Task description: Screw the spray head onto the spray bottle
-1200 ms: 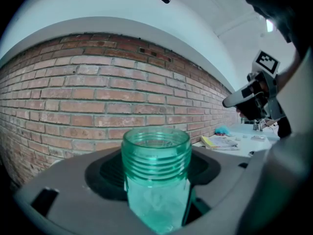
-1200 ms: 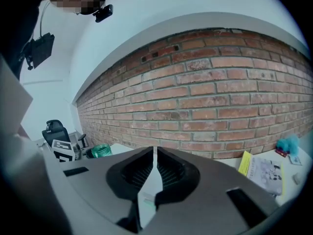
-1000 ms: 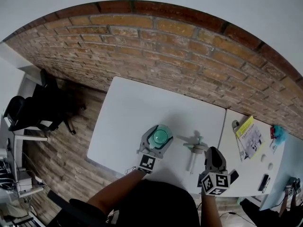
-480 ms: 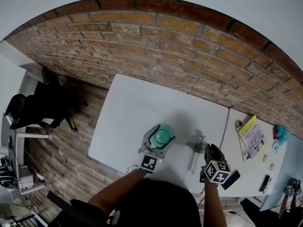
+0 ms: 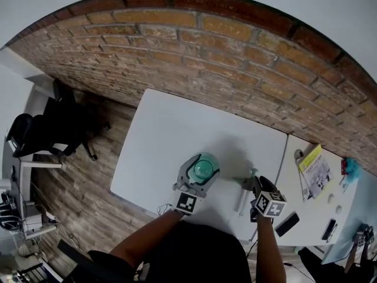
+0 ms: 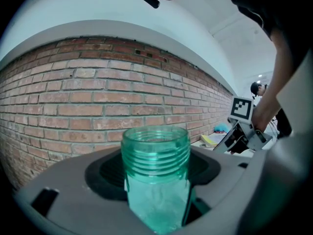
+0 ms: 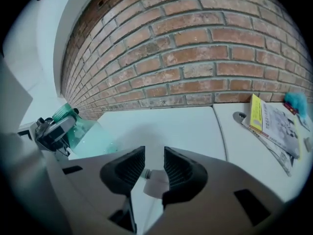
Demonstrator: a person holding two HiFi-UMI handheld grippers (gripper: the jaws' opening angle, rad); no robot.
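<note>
Two grippers: the left gripper [image 5: 201, 171] is clamped on the green spray bottle [image 6: 155, 173], its threaded neck uncapped. The right gripper [image 7: 154, 163], jaws apart and just opening, straddles the spray head [image 7: 155, 183] lying on the white table [image 5: 177, 131], pads not pressing it.

Pretty bright, even light, just soft shadows on the white tabletop [image 5: 177, 134]. Heavy fisheye warping, black corners, and blurry close-ups.

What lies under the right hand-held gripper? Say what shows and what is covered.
A white part of the spray head shows on the white table, between the right hand-held gripper jaws, which have just been opening and don't press it. The gripper's body covers the rest.
</note>
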